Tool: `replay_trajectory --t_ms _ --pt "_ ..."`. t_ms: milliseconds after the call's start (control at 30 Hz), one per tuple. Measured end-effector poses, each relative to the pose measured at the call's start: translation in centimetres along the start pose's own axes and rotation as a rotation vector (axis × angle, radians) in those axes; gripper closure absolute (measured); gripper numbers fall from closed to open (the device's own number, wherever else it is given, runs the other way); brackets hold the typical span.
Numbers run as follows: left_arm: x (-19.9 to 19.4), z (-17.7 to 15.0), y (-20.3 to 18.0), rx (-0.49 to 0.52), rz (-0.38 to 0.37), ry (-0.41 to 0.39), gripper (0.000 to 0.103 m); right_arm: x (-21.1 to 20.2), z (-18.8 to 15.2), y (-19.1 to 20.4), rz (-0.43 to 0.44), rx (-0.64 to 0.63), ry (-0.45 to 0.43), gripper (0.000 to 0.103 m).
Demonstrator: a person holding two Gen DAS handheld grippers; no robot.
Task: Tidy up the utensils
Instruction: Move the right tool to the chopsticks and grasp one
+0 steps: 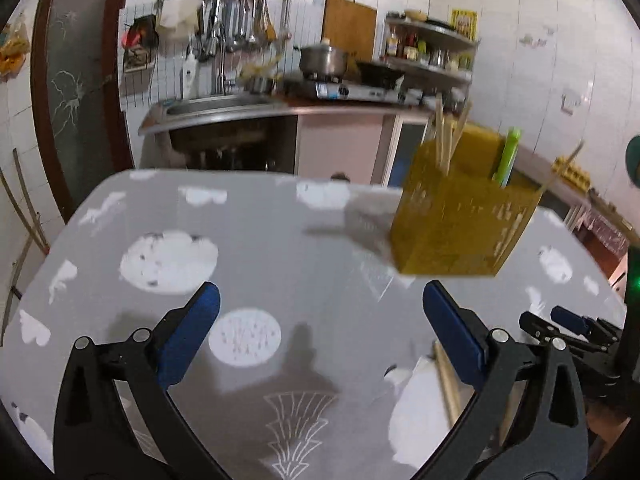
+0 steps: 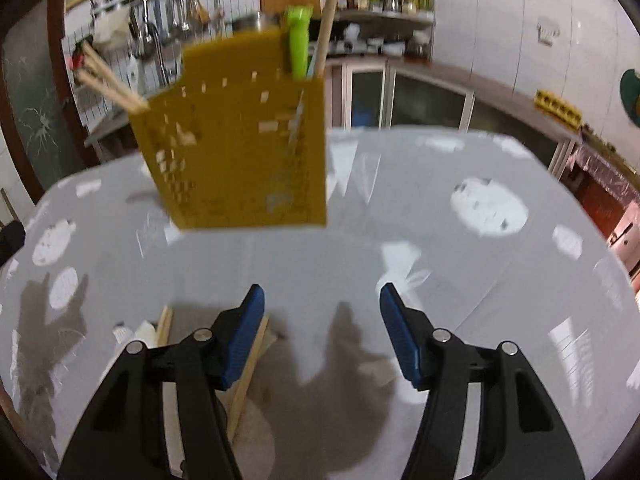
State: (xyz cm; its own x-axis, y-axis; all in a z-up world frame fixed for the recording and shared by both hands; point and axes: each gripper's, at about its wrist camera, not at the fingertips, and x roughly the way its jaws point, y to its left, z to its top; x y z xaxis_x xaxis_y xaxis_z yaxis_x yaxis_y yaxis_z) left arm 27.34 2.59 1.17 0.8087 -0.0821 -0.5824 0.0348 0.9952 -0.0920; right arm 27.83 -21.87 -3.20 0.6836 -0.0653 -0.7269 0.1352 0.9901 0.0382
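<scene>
No readable text anywhere.

Ahead of both sets of jaws, the yellow utensil holder (image 2: 240, 148) is standing in the way on the surface (image 2: 460, 280); wooden sticks (image 2: 250, 364) are lying under the right jaws; elsewhere bare cloth is lying open.

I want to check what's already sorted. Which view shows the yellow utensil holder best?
The right wrist view: the yellow utensil holder sits near centre, large, though blurred. The left wrist view shows it smaller, off right.

Mustard-yellow holder (image 2: 240, 152), grey white-patterned tablecloth (image 2: 400, 208)
</scene>
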Motion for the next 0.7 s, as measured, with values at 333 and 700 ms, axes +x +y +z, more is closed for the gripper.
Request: replay_trajectory --t_ms 333,700 --pt "3.0 -2.4 -1.4 0.061 0.02 0.1 0.005 2.3 -0.4 1.9 0.013 0.035 0.101 0.076" --pt "4.3 -3.5 -3.4 0.058 -0.023 0.194 0.005 2.5 -0.1 0.8 0.092 0.041 0.09 0.096"
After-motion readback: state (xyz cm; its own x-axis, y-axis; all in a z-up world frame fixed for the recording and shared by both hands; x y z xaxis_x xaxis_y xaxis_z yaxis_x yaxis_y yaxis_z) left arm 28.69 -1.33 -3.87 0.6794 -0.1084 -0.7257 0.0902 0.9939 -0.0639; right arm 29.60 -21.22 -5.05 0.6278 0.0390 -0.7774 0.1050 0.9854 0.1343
